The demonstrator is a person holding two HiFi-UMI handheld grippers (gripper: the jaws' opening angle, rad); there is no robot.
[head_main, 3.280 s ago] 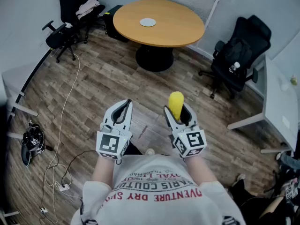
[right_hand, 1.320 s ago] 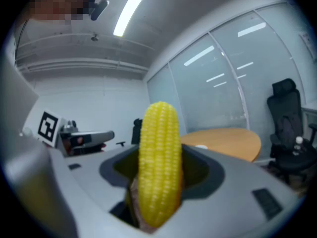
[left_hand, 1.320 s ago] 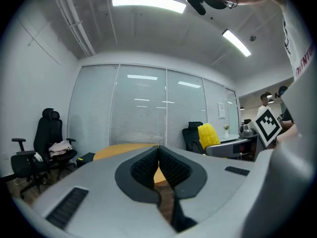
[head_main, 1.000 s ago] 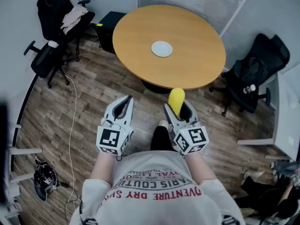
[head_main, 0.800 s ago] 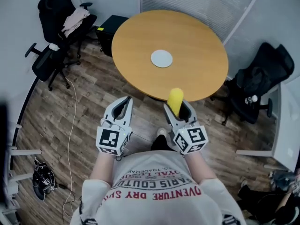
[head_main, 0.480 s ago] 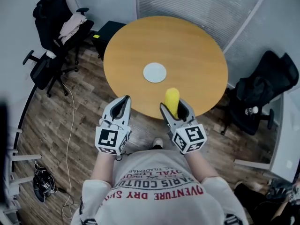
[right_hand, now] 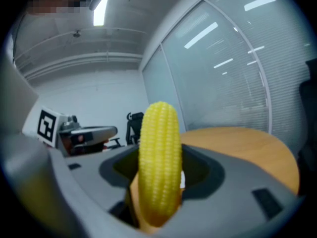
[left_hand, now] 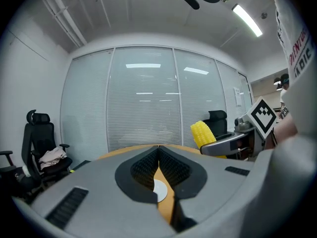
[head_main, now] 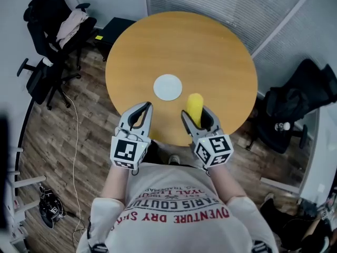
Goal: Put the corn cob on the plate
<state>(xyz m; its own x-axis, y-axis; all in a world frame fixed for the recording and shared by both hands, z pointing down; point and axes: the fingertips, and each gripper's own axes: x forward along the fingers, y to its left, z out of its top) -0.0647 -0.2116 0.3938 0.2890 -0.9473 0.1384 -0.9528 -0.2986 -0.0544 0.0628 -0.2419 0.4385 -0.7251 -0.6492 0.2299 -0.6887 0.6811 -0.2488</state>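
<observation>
A yellow corn cob (head_main: 195, 107) stands upright between the jaws of my right gripper (head_main: 196, 115), which is shut on it; the cob (right_hand: 159, 165) fills the middle of the right gripper view. A small white plate (head_main: 168, 87) lies near the middle of the round wooden table (head_main: 221, 57), just beyond and left of the cob. My left gripper (head_main: 142, 111) is shut and holds nothing, above the table's near edge; between its jaws a sliver of the plate (left_hand: 160, 191) shows. The cob (left_hand: 203, 134) and right gripper appear at the right in the left gripper view.
Black office chairs stand at the left (head_main: 45, 41) and at the right (head_main: 295, 104) of the table. A black box (head_main: 113, 28) sits on the floor beyond the table's left side. A cable (head_main: 73, 157) trails over the wood floor. Glass walls with blinds (head_main: 221, 4) close the room behind.
The view has closed in on the table: both grippers, earlier over the floor, now hang above its near edge. The corn cob stays held in the right gripper.
</observation>
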